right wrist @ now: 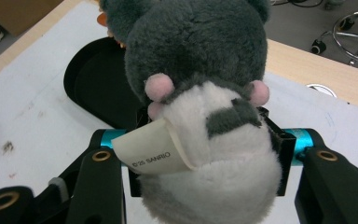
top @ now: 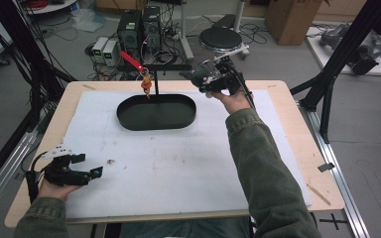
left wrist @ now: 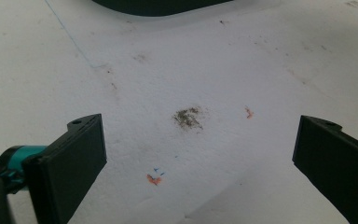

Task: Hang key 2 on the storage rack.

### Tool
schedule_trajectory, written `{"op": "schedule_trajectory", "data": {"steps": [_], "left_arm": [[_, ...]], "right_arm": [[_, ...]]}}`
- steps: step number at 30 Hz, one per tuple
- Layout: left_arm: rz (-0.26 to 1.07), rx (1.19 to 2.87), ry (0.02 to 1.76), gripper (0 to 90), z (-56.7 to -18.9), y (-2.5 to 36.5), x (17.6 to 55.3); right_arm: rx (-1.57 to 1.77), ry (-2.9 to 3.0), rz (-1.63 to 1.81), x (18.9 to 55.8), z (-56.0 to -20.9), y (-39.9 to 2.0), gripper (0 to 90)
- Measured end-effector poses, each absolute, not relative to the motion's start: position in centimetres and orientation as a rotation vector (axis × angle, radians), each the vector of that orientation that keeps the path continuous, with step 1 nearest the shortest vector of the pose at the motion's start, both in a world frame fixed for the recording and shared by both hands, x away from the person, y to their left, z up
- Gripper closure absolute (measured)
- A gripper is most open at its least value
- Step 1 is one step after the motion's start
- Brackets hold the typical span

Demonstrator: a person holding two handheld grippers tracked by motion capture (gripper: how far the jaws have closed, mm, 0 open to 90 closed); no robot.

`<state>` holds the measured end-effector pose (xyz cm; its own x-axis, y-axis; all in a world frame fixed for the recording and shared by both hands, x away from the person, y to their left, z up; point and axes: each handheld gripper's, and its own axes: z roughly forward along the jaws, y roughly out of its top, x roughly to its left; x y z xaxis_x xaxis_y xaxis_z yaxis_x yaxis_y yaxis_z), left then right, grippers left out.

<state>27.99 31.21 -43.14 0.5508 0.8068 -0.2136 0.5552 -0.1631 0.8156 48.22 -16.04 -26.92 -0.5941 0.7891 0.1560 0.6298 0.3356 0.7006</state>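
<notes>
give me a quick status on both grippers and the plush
Right gripper shut on the grey-and-white plush toy, held above the far table edge. Left gripper open over the white foam mat. Black oval tray nearby, nothing blocking.

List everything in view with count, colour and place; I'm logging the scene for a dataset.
plush toy: one, grey and white with pink paws, clamped in the right tongs above the table's far side
tray: one, black, oval, far middle of the mat
stand: one, black, rising at the tray's far edge
small figure: one, orange, hanging on the stand
mat: one, white, stained, covering the table
table: one, light wood
left tongs: one, black, open, near left over the mat
right tongs: one, black, shut on the plush toy
</notes>
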Motion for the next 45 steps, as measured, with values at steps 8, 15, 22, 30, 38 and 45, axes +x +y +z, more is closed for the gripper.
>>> {"op": "schedule_trajectory", "data": {"steps": [8, 15, 22, 30, 38, 45], "left_arm": [[0.327, 1.839, 1.125, 3.1, -43.1, 31.4, 28.0], [0.326, 1.836, 1.126, 3.1, -43.1, 31.4, 28.0], [0.330, 1.836, 1.126, 3.1, -43.1, 31.5, 28.1], [0.330, 1.839, 1.127, 3.1, -43.1, 31.5, 28.1], [0.330, 1.837, 1.126, 3.1, -43.1, 31.5, 28.1], [0.333, 1.834, 1.125, 3.1, -43.1, 31.5, 28.1]], "right_arm": [[1.287, 2.388, 1.125, 48.7, -26.6, -14.8, 47.9], [1.313, 2.373, 1.147, 48.9, -26.6, -14.4, 47.9], [1.298, 2.353, 1.178, 48.7, -26.3, -14.4, 47.9], [1.335, 2.355, 1.221, 49.2, -26.6, -13.8, 48.0], [1.374, 2.274, 1.208, 49.9, -27.0, -13.2, 48.0], [1.444, 2.199, 1.225, 51.3, -28.0, -13.7, 47.8]]}}
